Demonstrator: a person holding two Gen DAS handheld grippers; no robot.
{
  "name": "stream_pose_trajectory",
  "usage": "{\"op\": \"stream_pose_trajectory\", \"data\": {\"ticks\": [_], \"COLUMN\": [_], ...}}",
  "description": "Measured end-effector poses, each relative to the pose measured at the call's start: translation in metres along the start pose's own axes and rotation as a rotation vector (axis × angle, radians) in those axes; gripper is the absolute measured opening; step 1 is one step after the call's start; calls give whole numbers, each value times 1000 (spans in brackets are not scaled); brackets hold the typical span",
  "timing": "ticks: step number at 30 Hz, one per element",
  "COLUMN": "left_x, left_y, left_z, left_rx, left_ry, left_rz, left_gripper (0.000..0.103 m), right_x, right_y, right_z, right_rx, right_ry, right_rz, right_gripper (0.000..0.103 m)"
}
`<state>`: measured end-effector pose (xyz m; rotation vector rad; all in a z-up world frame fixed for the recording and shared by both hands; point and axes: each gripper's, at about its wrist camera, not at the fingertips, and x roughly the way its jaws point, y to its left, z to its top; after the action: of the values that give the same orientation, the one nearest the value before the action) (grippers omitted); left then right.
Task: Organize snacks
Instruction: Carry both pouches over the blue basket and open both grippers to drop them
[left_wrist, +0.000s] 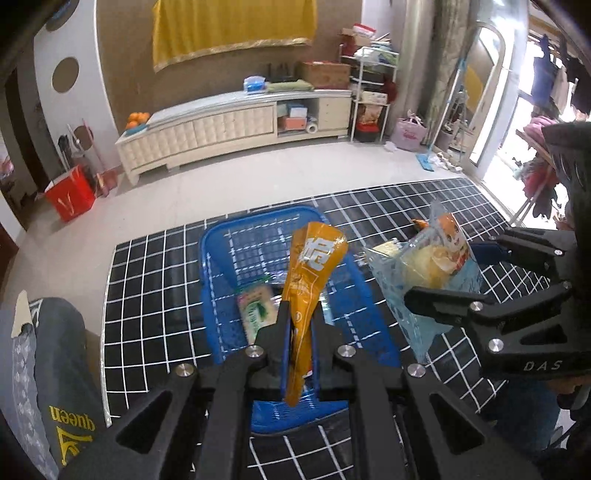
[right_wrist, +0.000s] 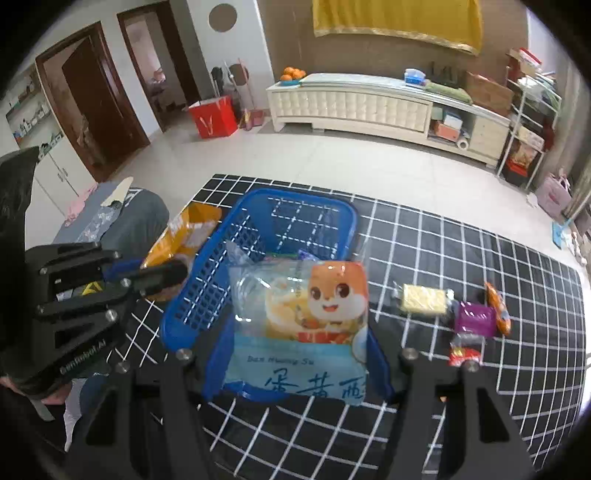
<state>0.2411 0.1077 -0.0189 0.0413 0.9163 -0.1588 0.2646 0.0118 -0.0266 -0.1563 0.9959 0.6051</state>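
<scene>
Currently I am holding two snack packs above the blue basket (left_wrist: 221, 258), which is sitting on the black grid-patterned table (left_wrist: 155, 295). The left claw (left_wrist: 299, 332) is clamped together on the orange packet (left_wrist: 314, 266); the packet's long axis is running straight out along the fingers, its far end hanging over the basket interior, where a green-labelled pack (left_wrist: 256, 314) is already lying. The right claw (right_wrist: 295, 365) is gripping the wide pale-blue squirrel bag (right_wrist: 299, 325) across its lower edge, jaws standing part-way apart on it, with the bag hanging over the basket's near rim, just toward me from the opening. I am judging the left load the nearer to a clean drop, since it is sitting directly over the basket floor, while the right bag needs carrying forward first. Four small snacks are lying on the table right of the basket: a yellow wafer (right_wrist: 423, 299), a purple pack (right_wrist: 474, 319), an orange wrapper (right_wrist: 498, 308) and a red pack (right_wrist: 463, 354), the last partly cut off by my finger. The squirrel bag is hiding most of the basket floor in the right view, so I cannot tell what else lies inside.
</scene>
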Motion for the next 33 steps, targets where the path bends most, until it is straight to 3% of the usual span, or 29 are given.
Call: {"op": "stream_pose_trajectory", "data": {"ticks": [11, 20, 21, 25, 33], "left_x": [63, 107, 109, 109, 86], "left_y": [34, 37, 37, 38, 46], "left_z": [12, 23, 24, 28, 26], "left_rx": [-5, -25, -33, -34, -51], "left_ry": [76, 128, 130, 126, 100], "left_rz": [-12, -6, 0, 15, 29], "left_gripper": [8, 10, 11, 28, 28], "right_x": [53, 59, 58, 56, 46], "right_y": [-2, -21, -22, -23, -9], "right_z": [26, 27, 27, 27, 31], "right_rx": [-4, 26, 29, 34, 24], "right_ry": [52, 56, 55, 55, 49], "right_rz": [-37, -42, -45, -44, -33], "right_gripper": [68, 68, 68, 68, 68]}}
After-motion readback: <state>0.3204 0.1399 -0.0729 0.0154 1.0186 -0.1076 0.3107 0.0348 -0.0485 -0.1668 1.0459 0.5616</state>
